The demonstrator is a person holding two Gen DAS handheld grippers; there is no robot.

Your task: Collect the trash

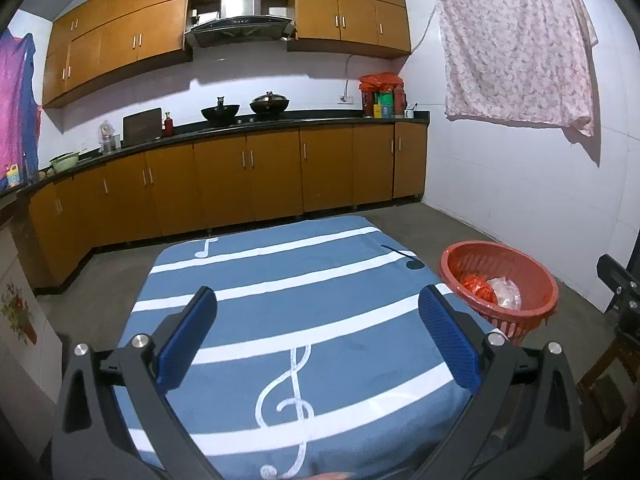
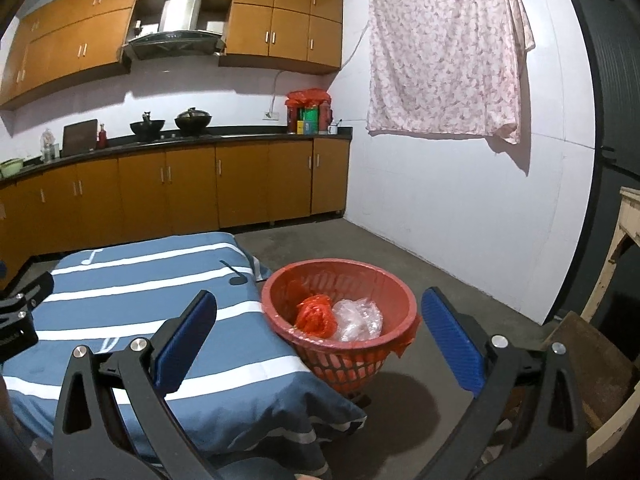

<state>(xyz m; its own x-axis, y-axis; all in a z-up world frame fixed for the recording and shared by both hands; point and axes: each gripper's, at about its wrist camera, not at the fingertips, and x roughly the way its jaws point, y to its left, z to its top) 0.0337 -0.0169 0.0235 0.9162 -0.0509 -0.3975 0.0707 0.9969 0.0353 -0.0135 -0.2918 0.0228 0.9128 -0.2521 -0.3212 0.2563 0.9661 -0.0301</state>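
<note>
A red plastic basket (image 2: 280, 316) stands on the floor at the right side of a table covered with a blue cloth with white stripes and music notes (image 2: 132, 308). Inside lie a crumpled red plastic bag (image 2: 314, 316) and a clear plastic bag (image 2: 358, 318). The basket also shows in the left wrist view (image 1: 536, 276), with the red bag (image 1: 478, 288) and the clear bag (image 1: 506, 292). My left gripper (image 1: 318, 316) is open and empty above the cloth (image 1: 280, 300). My right gripper (image 2: 318, 318) is open and empty, just in front of the basket.
Brown kitchen cabinets (image 1: 248, 184) with a black counter run along the back wall, with woks (image 1: 220, 114) on the stove. A pink floral cloth (image 2: 444, 52) hangs on the white right wall. A wooden stool (image 2: 592, 364) stands at the far right. The floor is bare concrete (image 2: 400, 256).
</note>
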